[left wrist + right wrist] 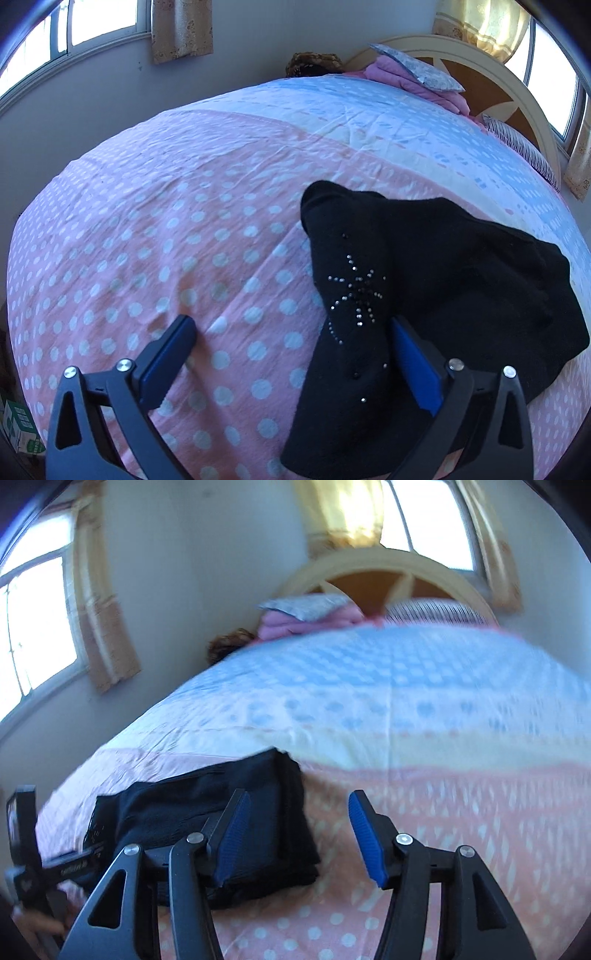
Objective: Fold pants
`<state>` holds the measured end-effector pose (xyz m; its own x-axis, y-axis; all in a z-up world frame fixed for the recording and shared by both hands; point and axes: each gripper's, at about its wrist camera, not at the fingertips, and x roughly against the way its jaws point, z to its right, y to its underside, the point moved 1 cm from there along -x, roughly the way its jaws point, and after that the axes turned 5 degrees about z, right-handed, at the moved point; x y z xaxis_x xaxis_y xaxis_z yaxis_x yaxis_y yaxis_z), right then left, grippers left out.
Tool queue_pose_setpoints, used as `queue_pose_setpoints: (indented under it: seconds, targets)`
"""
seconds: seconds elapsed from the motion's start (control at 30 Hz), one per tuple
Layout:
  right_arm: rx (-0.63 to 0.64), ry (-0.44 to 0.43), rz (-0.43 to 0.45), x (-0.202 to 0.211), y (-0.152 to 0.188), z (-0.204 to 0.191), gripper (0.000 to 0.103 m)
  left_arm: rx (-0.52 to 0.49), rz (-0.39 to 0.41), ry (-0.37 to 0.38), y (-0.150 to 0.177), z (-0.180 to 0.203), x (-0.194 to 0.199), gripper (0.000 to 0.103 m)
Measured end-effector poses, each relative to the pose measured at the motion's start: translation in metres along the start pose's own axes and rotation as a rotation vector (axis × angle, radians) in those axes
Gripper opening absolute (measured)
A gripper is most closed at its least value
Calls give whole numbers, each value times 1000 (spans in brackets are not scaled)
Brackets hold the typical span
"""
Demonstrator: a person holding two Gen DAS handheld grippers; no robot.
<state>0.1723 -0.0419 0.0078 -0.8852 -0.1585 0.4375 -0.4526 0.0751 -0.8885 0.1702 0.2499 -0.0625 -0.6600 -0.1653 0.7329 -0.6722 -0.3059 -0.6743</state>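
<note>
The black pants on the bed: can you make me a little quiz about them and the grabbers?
1. True or false: the left gripper is clamped shut on the black pants.
2. What sparkly shape is on the pants? A) a star burst B) a heart C) a stripe
3. Fill in: the pants lie on the ____ polka-dot part of the bedspread.

Key: 1 false, its jaws stand wide open; 2 A; 3 pink.

Your left gripper [291, 328] points steeply down, its jaws spread wide. Your right gripper [299, 821] tilts down less, jaws apart with nothing between them.
</note>
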Motion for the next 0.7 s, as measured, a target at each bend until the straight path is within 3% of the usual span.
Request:
queue_pose_setpoints:
  seconds: [0.07,0.13,0.23,0.4,0.53,0.63,0.7]
  targets:
    - [71,-48,-28,-4,0,-19,16,-4,0,-4,-1,1,0,103]
    - [64,-87,-93,-19,5,-25,16,4,2,-2,-1,-1,3,103]
    - [51,-60,-226,-52,26,-21,16,16,19,-13,1,-4,17,103]
    - [35,-66,-213,-55,27,-16,16,-50,142,-50,-4,8,60,103]
    - [45,-63,-207,-54,29,-21,16,-82,212,13,-13,29,83,103]
    - [25,-78,-205,-54,30,-21,16,-83,193,78,-12,41,77,98]
    - [24,-79,-203,-52,32,-17,16,-72,133,118,-6,46,65,96]
